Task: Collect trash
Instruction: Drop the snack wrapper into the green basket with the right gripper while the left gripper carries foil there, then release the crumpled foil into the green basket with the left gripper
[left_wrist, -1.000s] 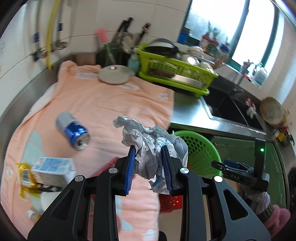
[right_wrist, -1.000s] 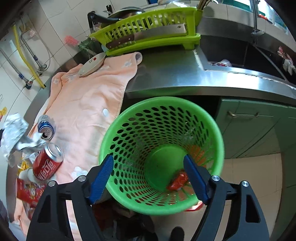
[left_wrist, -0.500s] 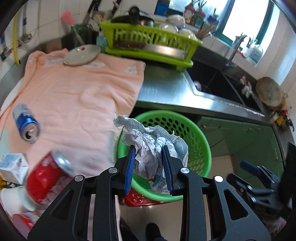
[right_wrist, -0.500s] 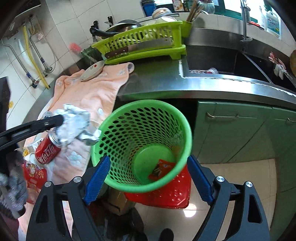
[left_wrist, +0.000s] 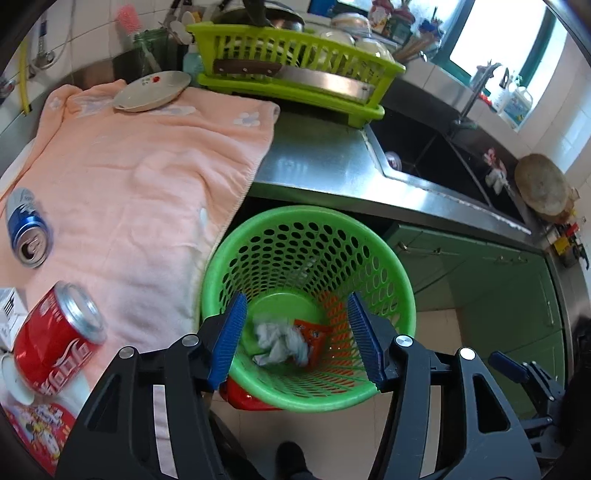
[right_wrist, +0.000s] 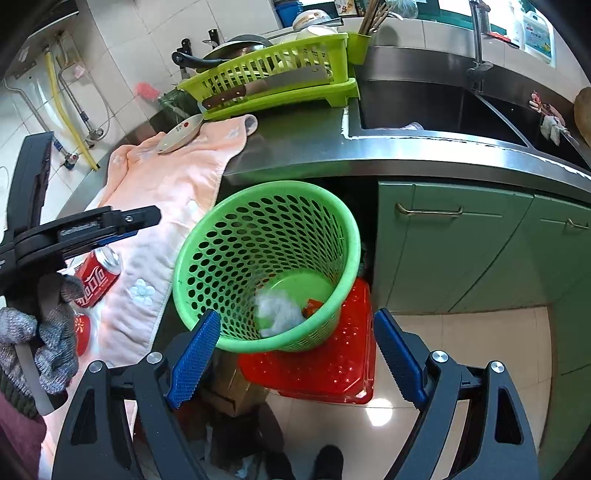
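While both grippers hang over the floor in front of the counter, the left gripper (left_wrist: 295, 336) has its jaws spread wide with nothing between them, poised directly above the mouth of the green bin (left_wrist: 399, 291). The right gripper (right_wrist: 295, 360) also stands spread and empty, a little back from the bin's near rim.

The bin tilts, its mouth facing up and toward the grippers, and it rests on a red crate (right_wrist: 332, 373) on the tiled floor. Its far rim sits just under the steel counter edge (left_wrist: 424, 199); on the left it is just beside the hanging edge of the pink towel (left_wrist: 147, 177). To the right, open floor runs along the green cabinet doors (right_wrist: 461, 251).

The paper wad (left_wrist: 277, 343) lies at the bottom of the bin, crumpled with no clear long axis, touching an orange wrapper (left_wrist: 314, 334) beside it.

On the towel a red can (left_wrist: 55, 347) lies on its side, top pointing up and right toward the bin; its white script looks like Coca-Cola lettering. A blue can (left_wrist: 26, 232) lies farther back, open top facing the camera, its print unreadable. A white carton (left_wrist: 9, 314) shows at the left edge, text too small to read.
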